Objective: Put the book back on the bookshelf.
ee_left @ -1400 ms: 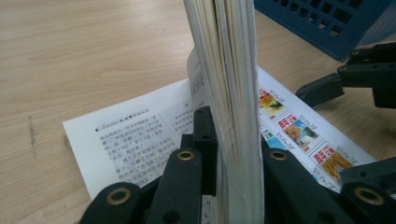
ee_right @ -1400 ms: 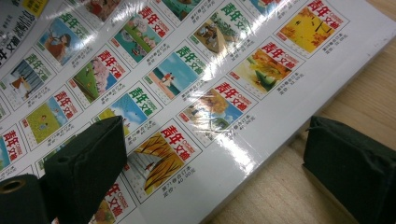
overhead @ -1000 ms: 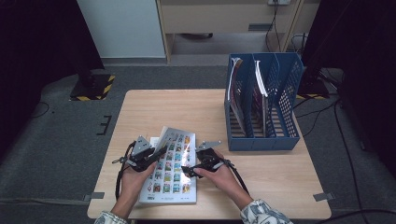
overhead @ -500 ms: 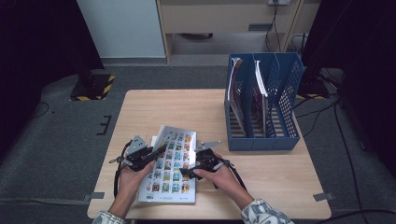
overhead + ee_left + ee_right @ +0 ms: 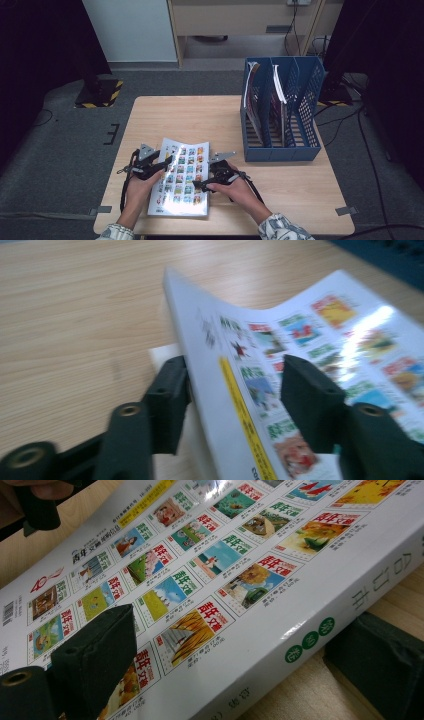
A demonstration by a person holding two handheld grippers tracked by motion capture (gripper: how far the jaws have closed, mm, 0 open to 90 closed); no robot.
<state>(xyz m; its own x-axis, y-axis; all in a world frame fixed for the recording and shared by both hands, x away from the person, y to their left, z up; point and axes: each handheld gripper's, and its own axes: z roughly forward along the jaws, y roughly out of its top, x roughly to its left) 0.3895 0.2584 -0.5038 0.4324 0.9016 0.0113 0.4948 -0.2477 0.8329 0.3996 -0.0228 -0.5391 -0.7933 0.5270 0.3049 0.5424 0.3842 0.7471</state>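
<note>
A thick book (image 5: 182, 177) with a cover of small colourful pictures lies near the front edge of the wooden table (image 5: 200, 115). My left gripper (image 5: 167, 161) is at its left edge. In the left gripper view the jaws (image 5: 232, 390) have just been opening and stand apart, with the curled edge of the book (image 5: 300, 340) between them. My right gripper (image 5: 197, 186) holds the book's right side. In the right gripper view (image 5: 235, 660) one jaw lies on the cover (image 5: 225, 555) and the other sits under the white spine.
A blue file rack (image 5: 280, 125) stands at the table's back right with several magazines upright in its slots. Bare wood lies behind the book and to the right of my hands. Grey floor surrounds the table.
The left hand has dropped a little with the book's left edge, and the left jaws have come apart. The right hand has stayed where it was.
</note>
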